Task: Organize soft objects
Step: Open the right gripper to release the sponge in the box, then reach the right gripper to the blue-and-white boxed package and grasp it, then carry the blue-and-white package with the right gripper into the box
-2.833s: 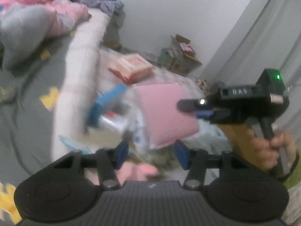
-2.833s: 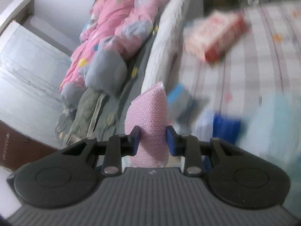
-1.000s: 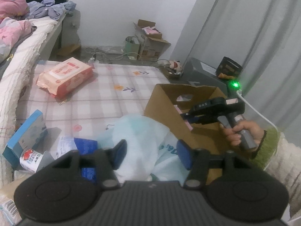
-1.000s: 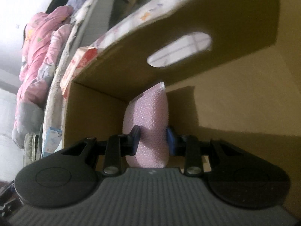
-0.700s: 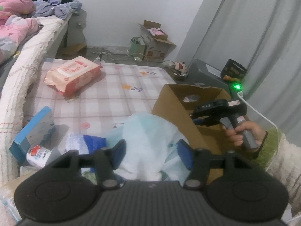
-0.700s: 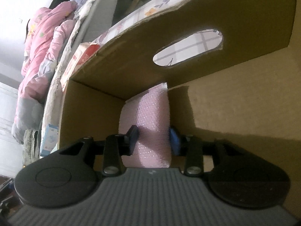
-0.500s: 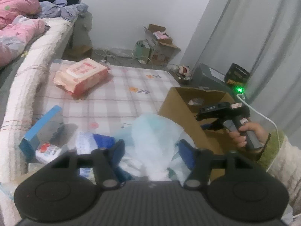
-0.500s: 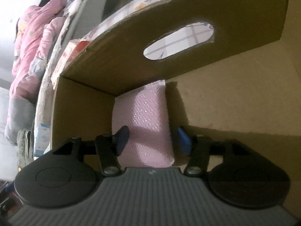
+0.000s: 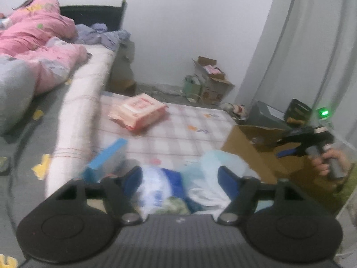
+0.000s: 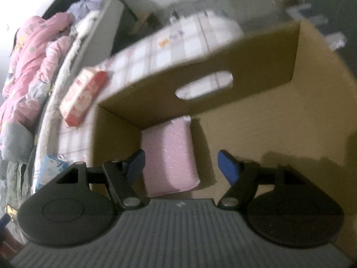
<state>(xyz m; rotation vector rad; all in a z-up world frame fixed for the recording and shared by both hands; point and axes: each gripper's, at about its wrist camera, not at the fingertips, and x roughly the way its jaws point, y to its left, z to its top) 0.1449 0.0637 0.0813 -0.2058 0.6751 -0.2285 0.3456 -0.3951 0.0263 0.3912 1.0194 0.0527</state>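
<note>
Drop-off looks done: right gripper (image 10: 180,164) has just spread wide, pink sponge (image 10: 170,154) lies free in cardboard box (image 10: 256,120). Left gripper (image 9: 179,179), spreading too, should next grab blue-white pack (image 9: 156,184) at six o'clock.

right tongs (image 10: 181,164) just opened, pink pad (image 10: 169,154) released into cardboard box (image 10: 256,120)

My gripper bodies are matt black plastic with ribbed grey tops; the fingertips (image 10: 227,167) look like smooth blue plastic. The cardboard box (image 10: 256,120) is plain brown, matt; the pink pad (image 10: 169,154) in it shows a fine dotted, faintly shiny texture. The wipes pack (image 9: 138,109) and pale blue bag (image 9: 214,169) look like thin plastic film.
</note>
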